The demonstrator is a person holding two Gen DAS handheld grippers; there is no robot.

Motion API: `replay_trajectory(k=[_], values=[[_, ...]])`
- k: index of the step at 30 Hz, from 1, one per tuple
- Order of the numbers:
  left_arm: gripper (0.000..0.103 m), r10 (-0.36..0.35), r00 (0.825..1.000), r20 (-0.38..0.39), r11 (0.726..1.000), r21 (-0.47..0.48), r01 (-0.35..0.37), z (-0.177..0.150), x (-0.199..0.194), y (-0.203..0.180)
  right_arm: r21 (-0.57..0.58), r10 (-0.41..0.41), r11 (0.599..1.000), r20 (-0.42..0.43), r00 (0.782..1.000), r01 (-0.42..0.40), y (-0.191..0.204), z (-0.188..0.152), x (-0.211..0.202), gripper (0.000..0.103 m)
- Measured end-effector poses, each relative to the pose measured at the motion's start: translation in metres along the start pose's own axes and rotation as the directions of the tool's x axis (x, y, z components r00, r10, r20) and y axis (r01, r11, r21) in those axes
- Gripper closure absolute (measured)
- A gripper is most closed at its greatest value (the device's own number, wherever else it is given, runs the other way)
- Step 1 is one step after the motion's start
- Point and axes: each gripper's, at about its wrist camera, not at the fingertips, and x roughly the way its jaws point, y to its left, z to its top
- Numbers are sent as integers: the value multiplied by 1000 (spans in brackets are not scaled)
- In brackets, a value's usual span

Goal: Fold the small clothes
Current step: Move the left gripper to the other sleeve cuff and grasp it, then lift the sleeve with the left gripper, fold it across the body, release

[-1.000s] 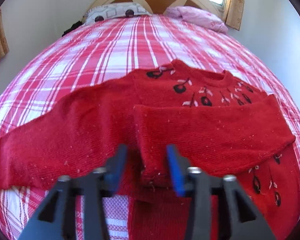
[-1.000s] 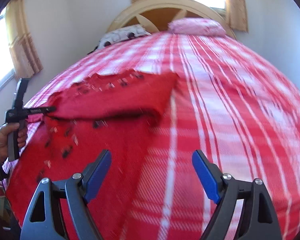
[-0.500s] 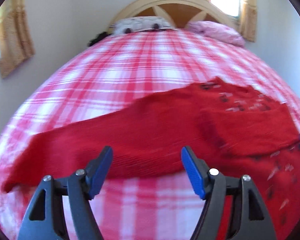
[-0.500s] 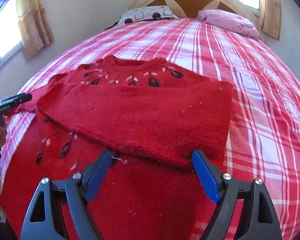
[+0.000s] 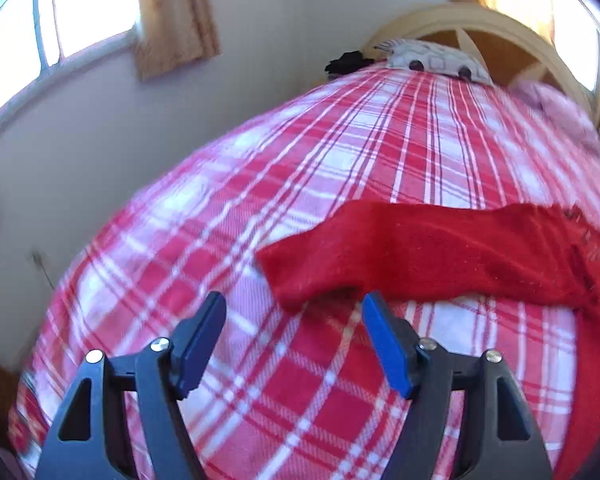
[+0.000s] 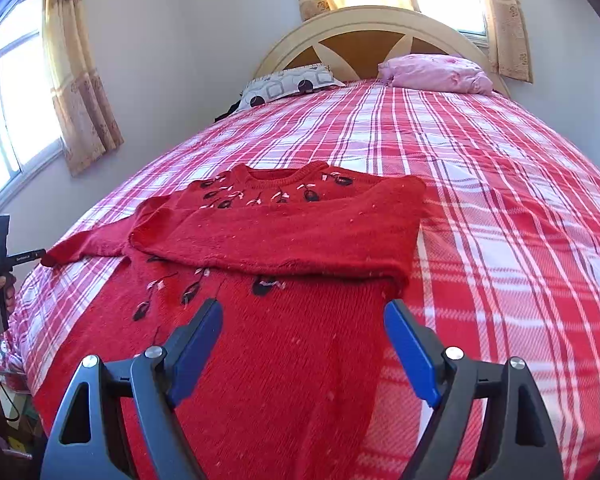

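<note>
Red-checked bedspread [image 6: 500,208] fills both views. Left gripper [image 5: 294,312] hangs wide apart and empty just short of the sweater's outstretched sleeve [image 5: 400,252]. Right gripper [image 6: 302,320], jaws spread and empty, hovers over the red sweater [image 6: 284,320], one sleeve folded across its chest.

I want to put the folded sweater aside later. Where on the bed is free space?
The plaid bedspread is bare right of the red sweater and between its collar and the pillows. It is also bare below the outstretched sleeve. The near left part is crowded.
</note>
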Motion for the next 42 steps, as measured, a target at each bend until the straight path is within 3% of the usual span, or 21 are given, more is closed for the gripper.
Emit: replay_trajectory(k=[8,14,16,23,25,28,30,35,42], values=[[32,-128,991,-42,988,-90,124,-8,7,-20,-67,0,998,-5,1000,0,26,-8,-3,20],[38,-181,982,-49,953,-256,163,6,36,-5,-78,5,997,0,1000,-5,35,-11,-4,20],[50,-168,983,-71,948,-286,142,8,48,0,-82,2,997,1,1000,-2,36,-13,-3,20],[65,-196,979,-59,918,-361,163,9,65,16,-86,1,996,-13,1000,-2,38,-16,6,20],[95,-232,972,-40,901,-385,199,10,69,21,-82,0,997,-16,1000,-1,38,-16,8,20],[97,-265,964,-6,883,-402,240,13,69,25,-78,0,997,-20,1000,-1,38,-17,9,20],[97,-281,959,42,875,-399,274,17,61,25,-78,-1,997,-22,1000,-1,38,-17,10,20],[98,-275,955,113,898,-325,296,33,35,10,-77,-1,997,-19,1000,-1,37,-17,10,20],[98,-326,927,185,914,-187,359,55,-3,-32,-76,9,997,3,1000,-9,36,-15,2,20]])
